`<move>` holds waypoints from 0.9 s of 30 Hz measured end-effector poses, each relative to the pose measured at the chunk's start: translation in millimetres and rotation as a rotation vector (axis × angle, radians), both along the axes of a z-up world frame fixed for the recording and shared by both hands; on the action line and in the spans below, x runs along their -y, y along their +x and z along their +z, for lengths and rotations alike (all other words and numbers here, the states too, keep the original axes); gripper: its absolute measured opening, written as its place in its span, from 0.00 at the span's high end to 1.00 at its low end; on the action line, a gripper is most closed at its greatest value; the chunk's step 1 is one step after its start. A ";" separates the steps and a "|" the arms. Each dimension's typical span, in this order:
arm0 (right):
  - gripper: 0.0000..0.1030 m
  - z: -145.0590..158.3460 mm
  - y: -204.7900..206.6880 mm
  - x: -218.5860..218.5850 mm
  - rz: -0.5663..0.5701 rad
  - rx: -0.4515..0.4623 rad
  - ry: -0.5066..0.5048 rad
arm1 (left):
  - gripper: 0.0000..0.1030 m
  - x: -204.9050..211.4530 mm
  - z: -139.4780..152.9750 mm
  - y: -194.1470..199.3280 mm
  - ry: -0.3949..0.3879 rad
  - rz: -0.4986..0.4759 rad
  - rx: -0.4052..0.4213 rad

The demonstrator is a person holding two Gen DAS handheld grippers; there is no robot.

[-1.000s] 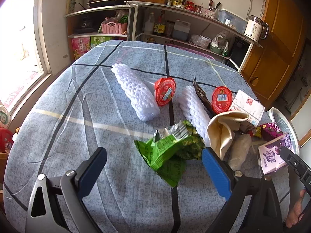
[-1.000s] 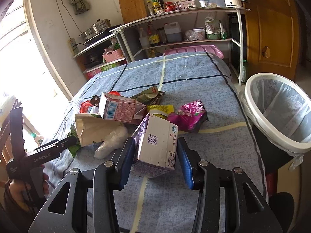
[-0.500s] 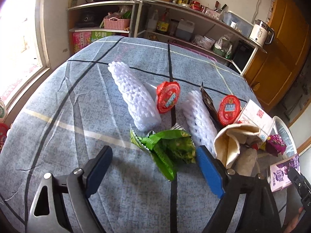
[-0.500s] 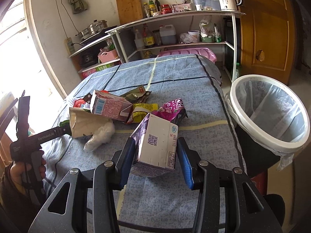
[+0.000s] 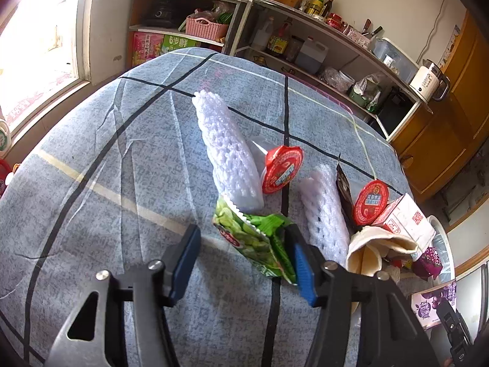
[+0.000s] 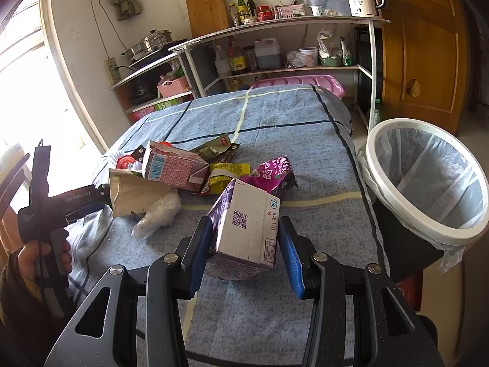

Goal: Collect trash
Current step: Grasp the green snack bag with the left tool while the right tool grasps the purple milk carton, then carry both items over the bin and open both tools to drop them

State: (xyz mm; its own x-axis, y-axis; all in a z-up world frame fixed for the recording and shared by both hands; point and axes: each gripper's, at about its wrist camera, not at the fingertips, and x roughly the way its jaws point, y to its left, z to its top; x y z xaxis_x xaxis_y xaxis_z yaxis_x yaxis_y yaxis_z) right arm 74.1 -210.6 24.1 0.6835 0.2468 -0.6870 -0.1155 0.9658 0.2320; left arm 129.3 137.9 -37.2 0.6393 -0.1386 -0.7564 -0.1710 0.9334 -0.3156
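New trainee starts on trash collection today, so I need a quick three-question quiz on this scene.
1. True or false: the right claw grips a purple-and-white carton.
2. Which item lies between the closing pads of the left claw? A) red-lidded cup B) green snack wrapper C) foam net sleeve
3. Fill in: the white-rimmed bin stands past the table's ____ edge in the right wrist view.

Key: 1 true; 2 B, the green snack wrapper; 3 right.
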 end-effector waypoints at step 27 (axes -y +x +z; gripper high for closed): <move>0.56 24.3 -10.9 25.9 0.042 0.089 0.086 | 0.76 37.2 57.5 -60.6 0.033 -0.020 0.162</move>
State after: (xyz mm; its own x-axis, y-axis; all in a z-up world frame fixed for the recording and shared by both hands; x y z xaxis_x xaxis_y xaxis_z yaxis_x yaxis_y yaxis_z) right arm 63.3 -236.5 48.4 0.7285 0.3318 -0.5994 -0.1789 0.9367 0.3011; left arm 68.6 100.7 20.3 0.7508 -0.1297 -0.6477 -0.1013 0.9463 -0.3069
